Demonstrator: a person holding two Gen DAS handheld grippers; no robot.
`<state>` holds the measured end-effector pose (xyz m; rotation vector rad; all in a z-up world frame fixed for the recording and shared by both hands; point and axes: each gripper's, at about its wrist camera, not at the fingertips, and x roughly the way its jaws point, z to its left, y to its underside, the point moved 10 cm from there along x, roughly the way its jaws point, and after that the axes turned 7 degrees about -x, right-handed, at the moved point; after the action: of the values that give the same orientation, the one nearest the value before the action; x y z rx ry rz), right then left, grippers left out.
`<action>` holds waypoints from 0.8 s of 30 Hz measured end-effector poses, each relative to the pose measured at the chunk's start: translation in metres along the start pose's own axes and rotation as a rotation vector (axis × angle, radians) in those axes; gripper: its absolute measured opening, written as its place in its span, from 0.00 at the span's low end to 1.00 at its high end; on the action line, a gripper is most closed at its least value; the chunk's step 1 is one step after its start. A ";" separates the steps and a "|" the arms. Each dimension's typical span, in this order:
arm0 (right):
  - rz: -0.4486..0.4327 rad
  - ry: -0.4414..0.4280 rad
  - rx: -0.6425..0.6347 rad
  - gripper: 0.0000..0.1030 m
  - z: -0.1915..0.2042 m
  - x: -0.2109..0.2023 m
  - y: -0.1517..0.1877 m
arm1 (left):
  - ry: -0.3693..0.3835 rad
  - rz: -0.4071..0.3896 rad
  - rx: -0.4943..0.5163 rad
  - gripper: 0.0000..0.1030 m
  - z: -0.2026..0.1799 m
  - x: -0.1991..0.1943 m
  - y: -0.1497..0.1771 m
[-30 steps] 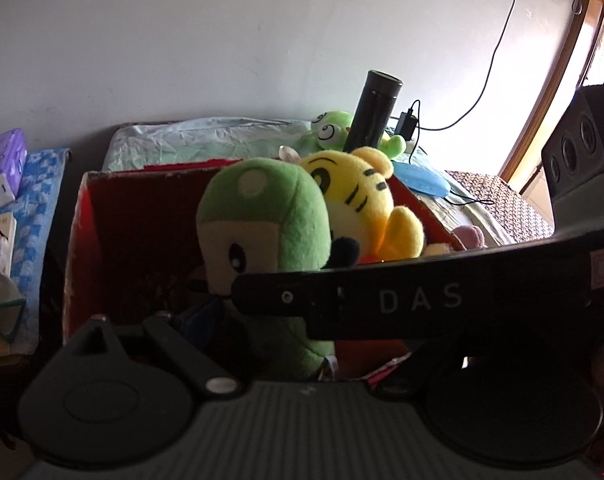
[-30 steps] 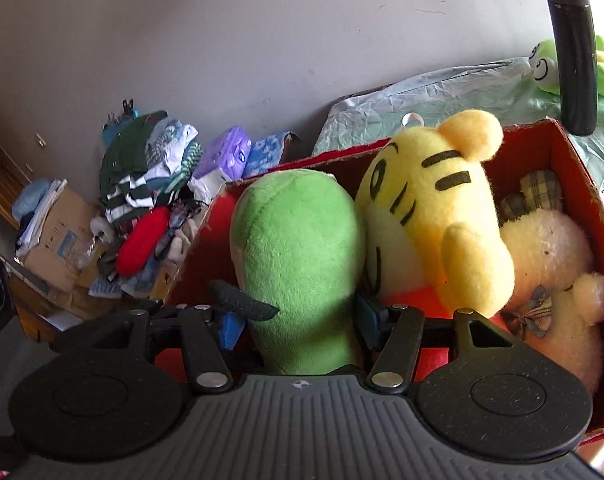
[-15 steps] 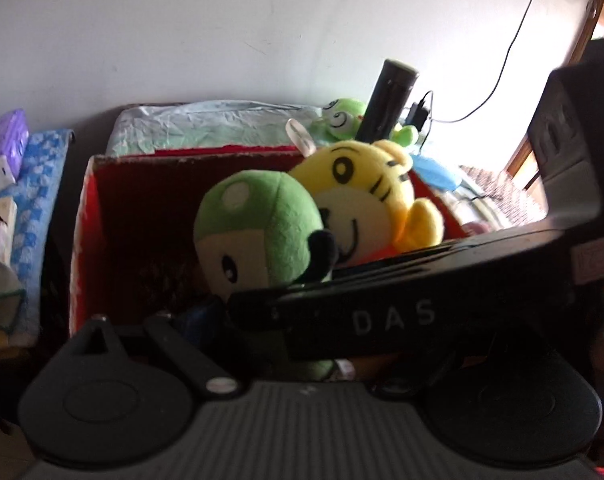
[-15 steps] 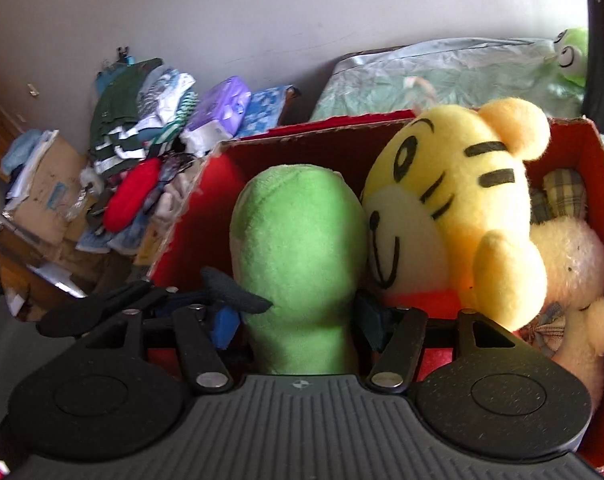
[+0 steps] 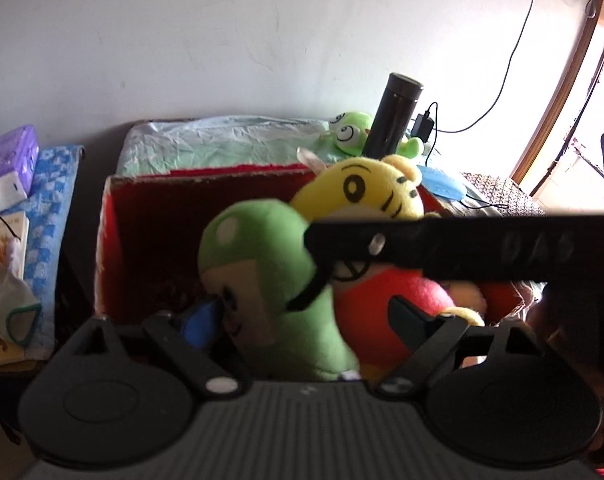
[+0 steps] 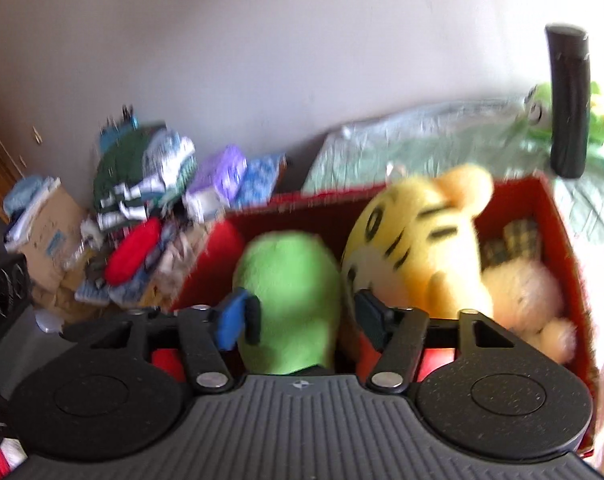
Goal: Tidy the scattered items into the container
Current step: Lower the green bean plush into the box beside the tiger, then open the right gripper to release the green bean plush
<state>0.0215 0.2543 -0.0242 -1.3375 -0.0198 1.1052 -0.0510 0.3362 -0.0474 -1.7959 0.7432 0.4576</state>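
Observation:
A red box [image 5: 149, 216] holds a green plush toy [image 5: 261, 264] and a yellow tiger plush [image 5: 362, 192] side by side. My left gripper [image 5: 308, 320] spans both: its blue pad touches the green toy's face and its other finger lies against the tiger's red belly. My right gripper [image 6: 302, 320] is closing, its pads on either side of the green plush toy [image 6: 289, 300]. In the left wrist view the right gripper's black body [image 5: 462, 248] crosses in front of the tiger. A cream plush [image 6: 518, 284] lies at the box's right end. The right wrist view is blurred.
Behind the box, a black flask [image 5: 394, 120] and a green frog toy [image 5: 350, 132] stand on a pale green cover. A purple tissue pack [image 5: 9, 152] and a blue towel lie to the left. A pile of clothes and cartons [image 6: 141, 184] sits far left.
The green toy and the tiger have tipped over to the right, and the tiger's red belly now shows. The right gripper's body has risen in the left wrist view.

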 end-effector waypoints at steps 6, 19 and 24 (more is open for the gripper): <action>0.031 -0.009 0.014 0.31 -0.002 0.017 -0.003 | -0.028 0.016 -0.012 0.86 0.006 0.014 0.000; 0.075 -0.013 0.128 0.23 -0.019 0.033 0.010 | -0.063 0.059 0.106 0.86 -0.002 0.036 0.004; 0.074 -0.017 0.160 0.21 -0.025 0.032 0.010 | -0.054 0.071 0.065 0.86 -0.005 0.039 0.004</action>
<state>0.0464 0.2542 -0.0577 -1.1934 0.1049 1.1558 -0.0251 0.3206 -0.0728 -1.6944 0.7776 0.5215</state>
